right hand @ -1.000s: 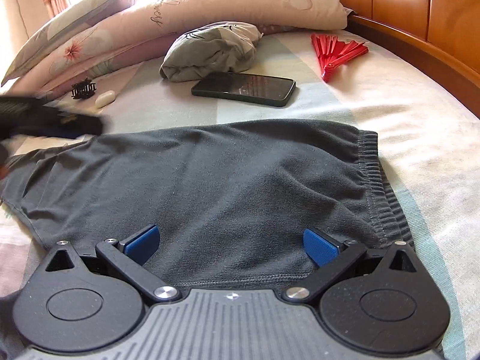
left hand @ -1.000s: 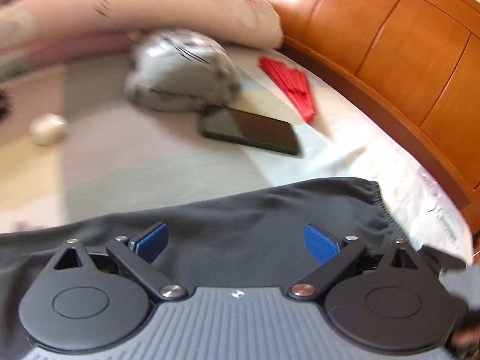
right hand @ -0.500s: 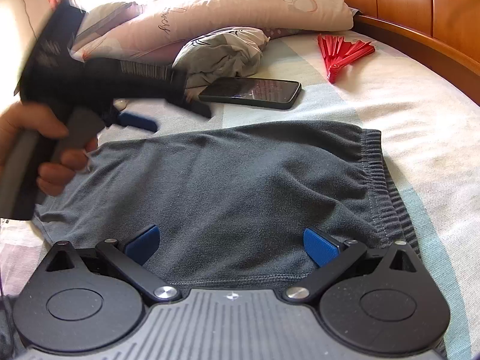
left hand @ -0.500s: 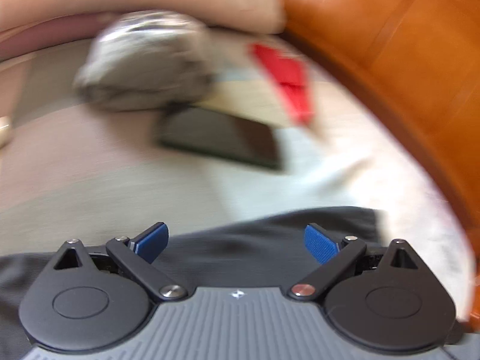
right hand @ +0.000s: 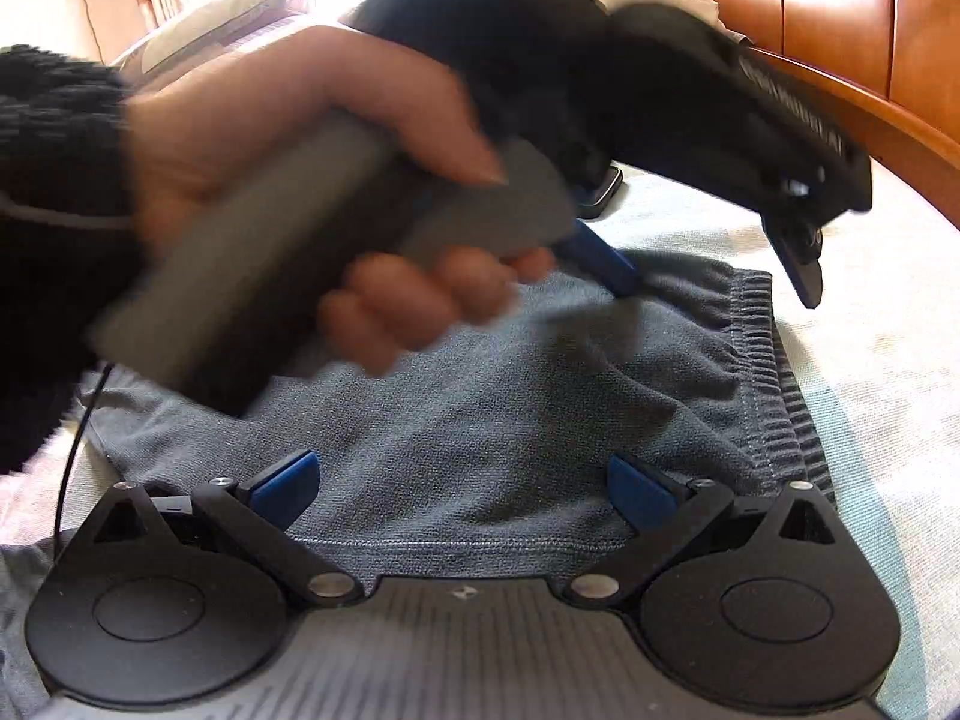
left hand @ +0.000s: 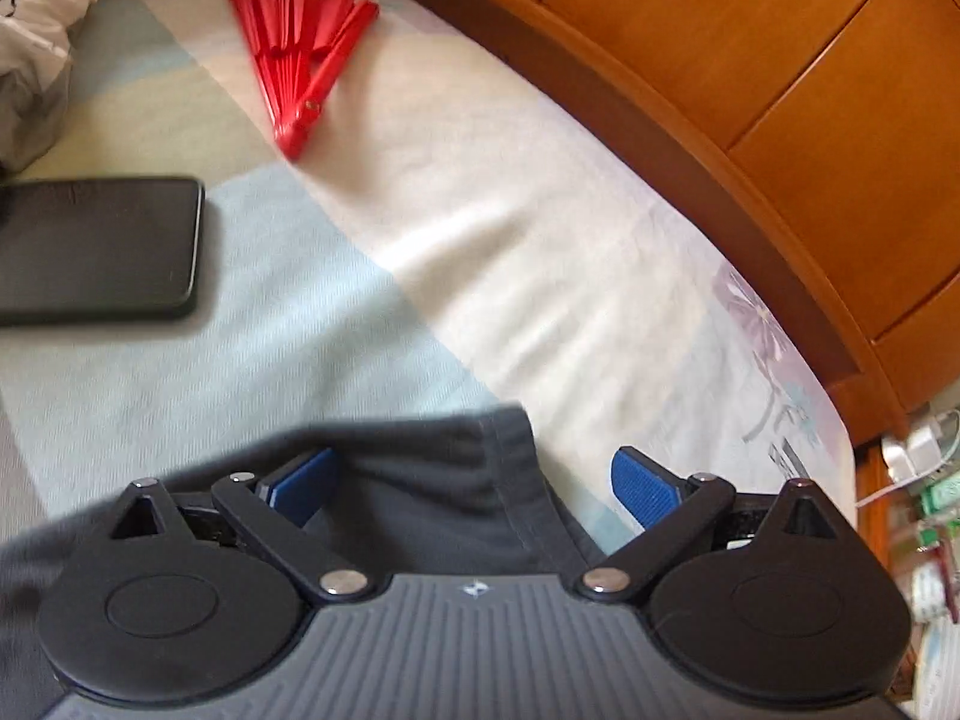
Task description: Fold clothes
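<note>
Shorts [right hand: 510, 420]: dark grey, lay flat across the middle of the right wrist view, elastic waistband at centre right, spread on the bed, ready for a fold.

Left claw [right hand: 714, 276]: seen in the upper half of the right wrist view, gripped by a person's hand [right hand: 336, 180] at left; blue fingers parted wide, one dipped to the cloth by the waistband, the other hung clear over the sheet, apparently straddling the far corner to pinch it.

Left wrist view: same claw [left hand: 474, 480] released, corner of the shorts [left hand: 432, 480] lying between the pads at lower centre, not yet clamped.

Right claw [right hand: 462, 489]: at the bottom of its own view, fingers spread, set over the near hem, nothing caught; probably placed there to take the near edge so both corners lift together.

Bed sheet [left hand: 480, 240]: pale, checked, bare around the waistband.

Phone [left hand: 96, 246]: centre left of the left wrist view, well apart from the shorts.

Red fan [left hand: 300, 42]: upper left, near the wooden headboard [left hand: 780, 90], out of the way.

Step in hand: likely the first fold, grips not yet closed.
</note>
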